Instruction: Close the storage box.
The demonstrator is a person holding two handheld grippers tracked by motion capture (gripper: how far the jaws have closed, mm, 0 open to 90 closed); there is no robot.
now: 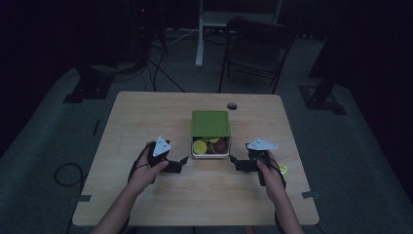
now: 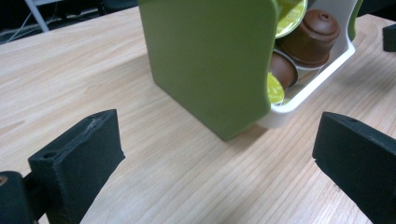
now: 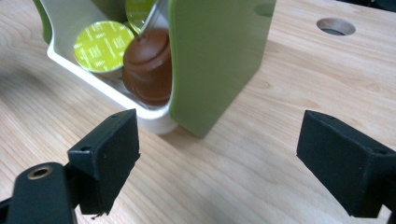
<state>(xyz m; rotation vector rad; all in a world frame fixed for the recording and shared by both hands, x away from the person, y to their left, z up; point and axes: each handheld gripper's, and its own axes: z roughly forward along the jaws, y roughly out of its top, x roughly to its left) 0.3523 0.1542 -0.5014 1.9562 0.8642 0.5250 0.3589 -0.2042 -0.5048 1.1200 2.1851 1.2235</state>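
A green box [image 1: 210,123] stands mid-table, with a white tray [image 1: 210,155] of coffee capsules [image 1: 199,146] at its near side. My left gripper [image 1: 181,164] sits just left of the tray, open and empty. My right gripper [image 1: 234,163] sits just right of it, also open and empty. In the left gripper view, the green box wall [image 2: 210,60] is ahead of the open left gripper [image 2: 219,163], with brown capsules [image 2: 315,32] in the white tray [image 2: 322,79]. In the right gripper view, the open right gripper [image 3: 219,158] faces the green box corner [image 3: 215,56], a brown capsule [image 3: 149,65] and a green-lidded capsule [image 3: 102,44].
The wooden table [image 1: 146,117] has a round cable hole [image 1: 232,106] behind the box. A small yellow-green object [image 1: 283,170] lies by the person's right hand. A folding chair [image 1: 258,48] and cables stand on the dark floor beyond the table.
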